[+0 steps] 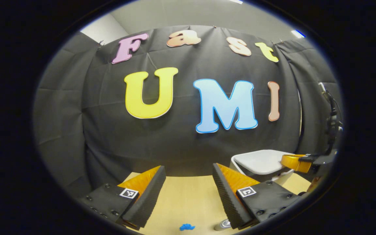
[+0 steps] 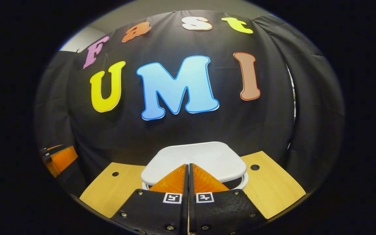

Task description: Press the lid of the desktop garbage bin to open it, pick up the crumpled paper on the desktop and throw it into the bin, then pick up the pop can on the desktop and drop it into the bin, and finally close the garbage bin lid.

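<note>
Right gripper view: right hand-held gripper [image 2: 188, 169] closed, empty, tips over bin lid [image 2: 204, 156] at 12 o'clock. Left hand-held gripper [image 1: 188, 182] wide open, empty; blue paper [image 1: 186, 227] at 6, pop can [image 1: 223, 224] at 5 on desk [image 1: 188, 199]. Risk: off-centre press slips, lid stays latched.

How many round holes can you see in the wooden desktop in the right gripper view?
2. One hole lies left of the bin lid, the other hole right of it. The bin and the shut right hand-held gripper may hide more.
</note>
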Demonstrator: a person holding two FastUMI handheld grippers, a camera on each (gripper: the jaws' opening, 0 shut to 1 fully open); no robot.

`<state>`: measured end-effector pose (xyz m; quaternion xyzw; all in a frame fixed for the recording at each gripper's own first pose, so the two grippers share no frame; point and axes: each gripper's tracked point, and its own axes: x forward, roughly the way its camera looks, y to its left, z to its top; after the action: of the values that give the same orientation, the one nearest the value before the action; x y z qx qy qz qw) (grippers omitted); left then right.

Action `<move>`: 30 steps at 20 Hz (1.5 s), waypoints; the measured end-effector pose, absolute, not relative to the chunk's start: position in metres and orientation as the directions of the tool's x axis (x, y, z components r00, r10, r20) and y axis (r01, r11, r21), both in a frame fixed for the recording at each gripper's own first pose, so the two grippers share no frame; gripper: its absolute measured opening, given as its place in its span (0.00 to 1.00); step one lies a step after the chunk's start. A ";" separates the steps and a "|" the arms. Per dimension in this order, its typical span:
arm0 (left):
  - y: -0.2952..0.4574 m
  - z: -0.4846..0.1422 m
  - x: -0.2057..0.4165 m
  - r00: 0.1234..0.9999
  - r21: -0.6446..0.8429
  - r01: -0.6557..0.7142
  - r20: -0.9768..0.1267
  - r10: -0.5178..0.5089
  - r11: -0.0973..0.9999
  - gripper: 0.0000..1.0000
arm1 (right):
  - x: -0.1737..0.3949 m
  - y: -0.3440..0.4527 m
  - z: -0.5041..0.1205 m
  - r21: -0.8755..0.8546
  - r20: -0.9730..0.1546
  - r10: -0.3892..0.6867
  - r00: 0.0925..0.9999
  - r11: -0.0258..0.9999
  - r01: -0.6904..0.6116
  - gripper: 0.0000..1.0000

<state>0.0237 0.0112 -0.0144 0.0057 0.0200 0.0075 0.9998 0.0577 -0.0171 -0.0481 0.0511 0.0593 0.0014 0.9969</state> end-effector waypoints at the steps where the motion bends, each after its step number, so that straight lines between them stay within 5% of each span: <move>1: 0.012 -0.014 0.023 0.999 0.012 -0.015 -0.037 0.016 1.000 0.94 | 0.057 -0.017 -0.043 0.106 -0.106 0.009 0.994 0.994 0.002 0.02; 18: 0.023 -0.035 0.014 0.998 -0.023 -0.015 -0.062 0.013 1.000 0.94 | 0.044 -0.001 -0.005 0.082 -0.015 0.037 0.999 0.996 -0.035 0.01; 30: 0.051 -0.140 -0.005 0.971 -0.099 -0.029 -0.240 0.005 0.995 0.95 | 0.036 0.010 -0.006 0.037 -0.039 0.054 0.998 0.998 -0.052 0.01</move>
<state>-0.0047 0.0508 -0.1397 -0.0508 0.1208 0.0086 0.9913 0.0358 0.0103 -0.0059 0.0180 0.0199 0.0264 0.9993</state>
